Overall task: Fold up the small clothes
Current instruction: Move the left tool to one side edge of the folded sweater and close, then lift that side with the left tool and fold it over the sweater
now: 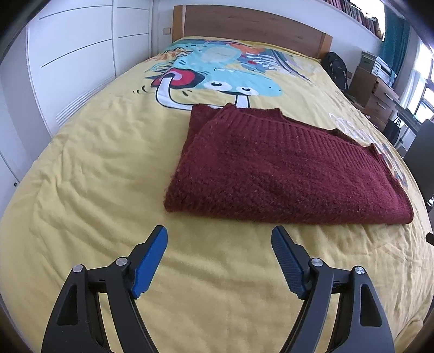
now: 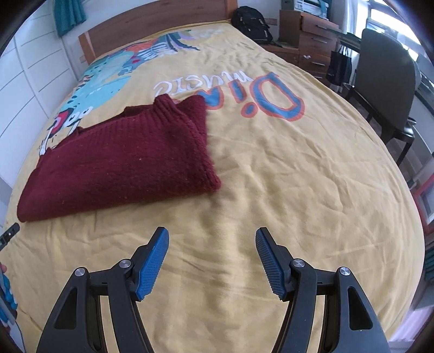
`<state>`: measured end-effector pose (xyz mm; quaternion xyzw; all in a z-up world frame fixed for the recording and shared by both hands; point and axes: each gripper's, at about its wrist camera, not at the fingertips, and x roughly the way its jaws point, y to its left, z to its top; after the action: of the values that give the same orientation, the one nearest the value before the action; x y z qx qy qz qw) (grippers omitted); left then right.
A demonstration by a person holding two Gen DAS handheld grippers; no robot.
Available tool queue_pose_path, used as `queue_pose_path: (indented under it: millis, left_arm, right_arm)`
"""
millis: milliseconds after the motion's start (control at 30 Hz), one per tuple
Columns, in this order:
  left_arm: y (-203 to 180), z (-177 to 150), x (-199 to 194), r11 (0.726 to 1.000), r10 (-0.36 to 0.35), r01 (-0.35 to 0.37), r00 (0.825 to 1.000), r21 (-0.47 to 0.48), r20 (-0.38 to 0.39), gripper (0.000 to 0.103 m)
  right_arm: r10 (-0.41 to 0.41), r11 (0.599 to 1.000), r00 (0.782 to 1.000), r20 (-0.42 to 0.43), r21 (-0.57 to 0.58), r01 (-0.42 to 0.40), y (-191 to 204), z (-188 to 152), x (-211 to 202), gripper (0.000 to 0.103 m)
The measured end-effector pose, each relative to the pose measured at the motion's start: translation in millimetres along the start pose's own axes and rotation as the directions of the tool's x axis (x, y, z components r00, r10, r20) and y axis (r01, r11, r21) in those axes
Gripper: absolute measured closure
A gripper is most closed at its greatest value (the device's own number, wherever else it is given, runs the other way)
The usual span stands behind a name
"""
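Dark red knitted sweater (image 1: 284, 168) lies already folded on the yellow printed bedspread (image 1: 108, 168), both grippers' fingers (image 1: 152, 260) (image 2: 152, 260) apart and empty, so little seems left.

The near end of the yellow printed bedspread (image 2: 271, 168) is cut off by the frame. A dark object (image 2: 8, 235) pokes in at the left edge, unidentifiable. Books on the high wall shelf (image 1: 358, 13) are too small to read.

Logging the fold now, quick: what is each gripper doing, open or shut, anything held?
Left gripper: open, holding nothing, short of the folded maroon sweater.
Right gripper: open, holding nothing, over bare yellow bedspread.
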<state>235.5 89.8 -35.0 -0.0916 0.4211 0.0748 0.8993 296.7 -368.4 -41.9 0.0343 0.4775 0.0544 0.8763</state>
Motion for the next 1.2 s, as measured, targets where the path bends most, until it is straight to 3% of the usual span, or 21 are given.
queue_pose_path:
  millis: [333,433,567,833,1033,1167,1200]
  left_arm:
    - [0,-2,14,0.999,-0.031,0.029,0.999,-0.040,-0.038,0.024]
    - [4,0,19,0.993,-0.077,0.072,0.996,-0.090,-0.054,0.024]
    - [17,7,28,0.963,-0.184,0.166,0.981,-0.212,-0.068,0.024]
    - [42,17,58,0.868,-0.315,0.258,0.946,-0.424,-0.071,0.024]
    - [68,41,79,0.769,-0.377,0.326,0.926,-0.550,0.022,0.024]
    - [90,57,95,0.676,-0.404,0.363,0.910,-0.641,0.091,0.025]
    - [93,60,98,0.668,-0.403,0.365,0.910,-0.649,0.096,0.028]
  right_arm:
    - [0.001,1.000,1.000,-0.010,0.028,-0.001,-15,-4,10,0.035]
    - [-0.001,0.999,1.000,-0.013,0.042,0.002,-23,-5,13,0.035]
    - [0.000,0.998,1.000,-0.016,0.064,0.001,-34,-7,17,0.035]
    - [-0.002,0.995,1.000,-0.025,0.100,0.005,-53,-13,23,0.035]
    - [-0.009,0.993,1.000,-0.024,0.114,0.011,-64,-15,23,0.035]
    - [-0.013,0.992,1.000,-0.023,0.123,0.015,-71,-17,21,0.035]
    - [-0.013,0.992,1.000,-0.022,0.124,0.016,-72,-17,20,0.035]
